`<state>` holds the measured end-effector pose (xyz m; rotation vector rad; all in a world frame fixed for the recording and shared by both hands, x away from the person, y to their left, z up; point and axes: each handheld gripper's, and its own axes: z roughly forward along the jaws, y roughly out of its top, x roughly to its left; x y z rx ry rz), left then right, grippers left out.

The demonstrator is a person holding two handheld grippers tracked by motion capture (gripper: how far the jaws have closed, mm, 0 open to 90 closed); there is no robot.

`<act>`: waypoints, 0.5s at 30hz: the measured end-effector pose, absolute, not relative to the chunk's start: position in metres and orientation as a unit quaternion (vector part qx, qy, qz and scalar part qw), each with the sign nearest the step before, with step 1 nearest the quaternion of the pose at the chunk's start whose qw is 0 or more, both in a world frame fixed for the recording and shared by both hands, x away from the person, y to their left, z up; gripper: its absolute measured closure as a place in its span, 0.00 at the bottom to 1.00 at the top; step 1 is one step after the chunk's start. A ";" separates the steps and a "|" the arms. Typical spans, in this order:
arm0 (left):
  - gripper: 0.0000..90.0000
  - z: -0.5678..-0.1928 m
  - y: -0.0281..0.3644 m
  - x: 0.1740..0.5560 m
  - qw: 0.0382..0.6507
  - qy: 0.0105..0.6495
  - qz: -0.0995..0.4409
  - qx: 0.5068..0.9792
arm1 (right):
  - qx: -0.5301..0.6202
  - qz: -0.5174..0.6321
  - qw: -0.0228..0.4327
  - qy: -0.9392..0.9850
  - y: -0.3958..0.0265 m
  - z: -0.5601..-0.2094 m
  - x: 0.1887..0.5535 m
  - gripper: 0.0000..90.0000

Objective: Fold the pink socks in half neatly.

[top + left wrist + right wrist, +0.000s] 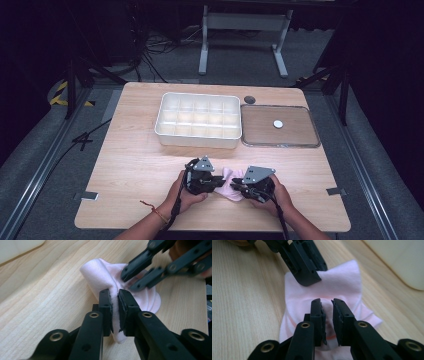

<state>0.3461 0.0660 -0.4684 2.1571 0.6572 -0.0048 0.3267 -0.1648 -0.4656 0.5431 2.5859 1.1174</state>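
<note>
Where the two forearms come in at the near edge of the light wooden worktop (135,165), lies a small pale pink knitted sock (231,184), crumpled flat on the wood between both tools; clamped on a raised fold of that sock (110,285), the left hand-held gripper (114,298), pads pressed tight with only fabric between them; seen from above at (218,181), pointing toward the other tool; hovering over the sock's middle (342,282), the right hand-held gripper (327,305), jaws slightly parted with a narrow gap, pads resting against the cloth but not pinching it; placed at (235,187) in the high view, just beside the left one, tips nearly meeting over the sock; farther back on the worktop, well apart from the hands, stands a white plastic organiser box with a grid of small compartments (198,120); just beside it on the right, lies a flat clear-rimmed rectangular lid (280,126) bearing a small white round disc (278,123); beyond that lid, near the far edge, sits a small dark round spot (249,99).
</note>
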 end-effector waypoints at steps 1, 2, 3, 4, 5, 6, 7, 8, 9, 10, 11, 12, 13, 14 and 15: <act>0.93 -0.468 0.066 0.346 0.427 0.261 -0.003 0.866 | 0.191 0.387 0.140 0.891 -0.172 -0.461 0.325 0.87; 0.93 -0.468 0.066 0.346 0.427 0.259 -0.002 0.867 | 0.197 0.385 0.141 0.891 -0.174 -0.461 0.325 0.87; 0.93 -0.468 0.066 0.347 0.425 0.258 -0.004 0.868 | 0.198 0.382 0.142 0.891 -0.175 -0.461 0.325 0.87; 0.93 -0.468 0.066 0.347 0.426 0.258 -0.003 0.867 | 0.200 0.377 0.142 0.893 -0.176 -0.461 0.325 0.87; 0.93 -0.468 0.066 0.347 0.426 0.258 -0.003 0.867 | 0.200 0.377 0.142 0.893 -0.176 -0.461 0.325 0.87; 0.93 -0.467 0.065 0.346 0.426 0.258 -0.002 0.867 | 0.199 0.370 0.137 0.897 -0.176 -0.462 0.327 0.87; 0.93 -0.467 0.065 0.346 0.429 0.254 -0.001 0.867 | 0.198 0.364 0.136 0.900 -0.175 -0.464 0.327 0.87; 0.93 -0.466 0.064 0.346 0.431 0.255 -0.001 0.865 | 0.198 0.354 0.134 0.904 -0.173 -0.467 0.328 0.87; 0.93 -0.466 0.063 0.345 0.433 0.251 0.002 0.866 | 0.194 0.358 0.135 0.903 -0.172 -0.469 0.328 0.87; 0.93 -0.465 0.062 0.345 0.439 0.252 0.001 0.862 | 0.195 0.356 0.137 0.903 -0.171 -0.469 0.328 0.87; 0.93 -0.465 0.062 0.345 0.439 0.252 0.001 0.862 | 0.195 0.356 0.137 0.903 -0.171 -0.469 0.328 0.87; 0.93 -0.463 0.061 0.344 0.440 0.250 0.002 0.862 | 0.195 0.356 0.136 0.904 -0.170 -0.469 0.329 0.88; 0.93 -0.462 0.061 0.343 0.439 0.245 0.006 0.864 | 0.197 0.358 0.137 0.902 -0.169 -0.470 0.329 0.88; 0.93 -0.461 0.061 0.342 0.442 0.249 0.005 0.862 | 0.196 0.358 0.138 0.902 -0.169 -0.470 0.329 0.88; 0.93 -0.461 0.060 0.342 0.444 0.250 0.007 0.861 | 0.195 0.356 0.140 0.903 -0.168 -0.469 0.329 0.88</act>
